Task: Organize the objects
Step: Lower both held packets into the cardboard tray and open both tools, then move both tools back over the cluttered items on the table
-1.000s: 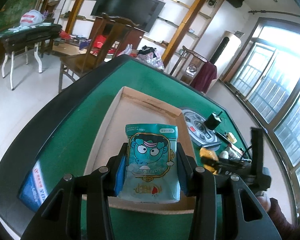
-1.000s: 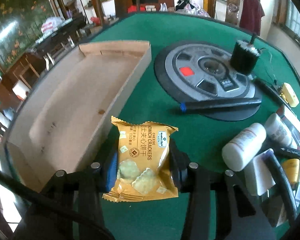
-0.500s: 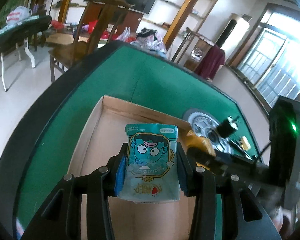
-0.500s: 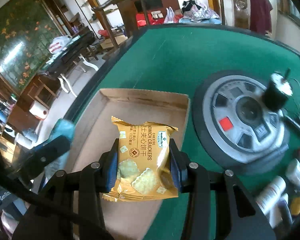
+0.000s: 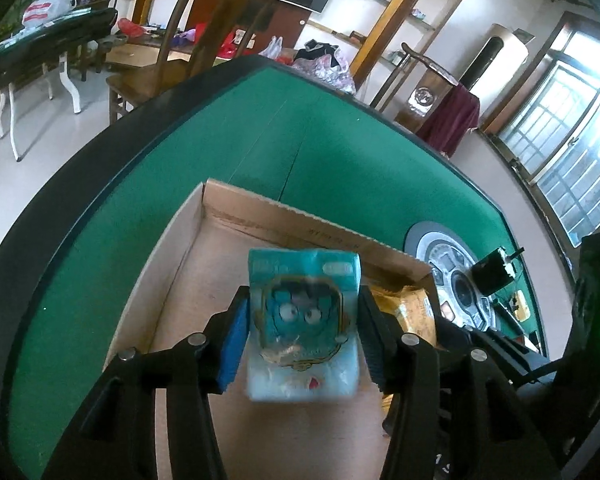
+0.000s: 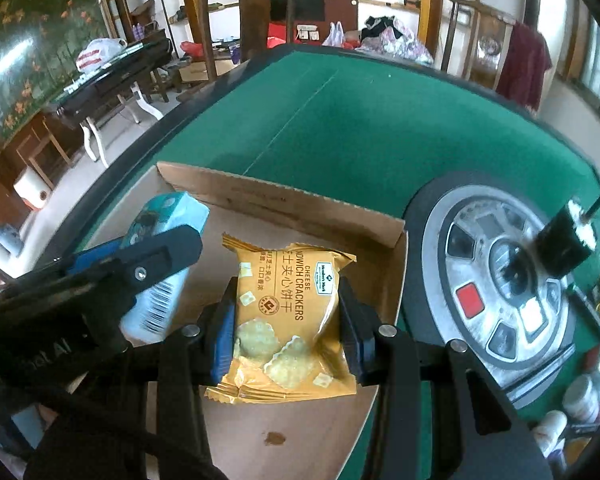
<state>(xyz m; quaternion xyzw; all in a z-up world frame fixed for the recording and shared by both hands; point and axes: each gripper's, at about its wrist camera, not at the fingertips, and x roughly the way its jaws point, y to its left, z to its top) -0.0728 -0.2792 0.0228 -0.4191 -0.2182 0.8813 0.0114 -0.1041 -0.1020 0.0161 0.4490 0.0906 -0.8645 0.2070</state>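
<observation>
A teal snack packet (image 5: 304, 320) with a cartoon face sits between the fingers of my left gripper (image 5: 302, 336), over the floor of an open cardboard box (image 5: 300, 220). The left jaws are opening, and the packet is blurred and looks loose between the blue pads (image 5: 232, 344). My right gripper (image 6: 286, 304) is shut on a yellow cheese cracker packet (image 6: 288, 320), held over the right side of the same box (image 6: 280, 196). In the right wrist view, the left gripper's finger (image 6: 156, 256) and the teal packet (image 6: 168, 216) lie just left of it. The yellow packet (image 5: 408, 308) shows beside the left gripper.
The box lies on a green felt table (image 5: 340, 160) with a black rim. Right of the box sit a round grey disc (image 6: 500, 280), a black cylinder (image 6: 568, 240) and white bottles (image 6: 580, 400). Wooden chairs (image 5: 204, 40) stand beyond the table's far edge.
Both grippers have moved forward over the cardboard box with their packets. The left jaws have widened, and the teal packet has sunk a little and turned blurry. The right grip is unchanged.
</observation>
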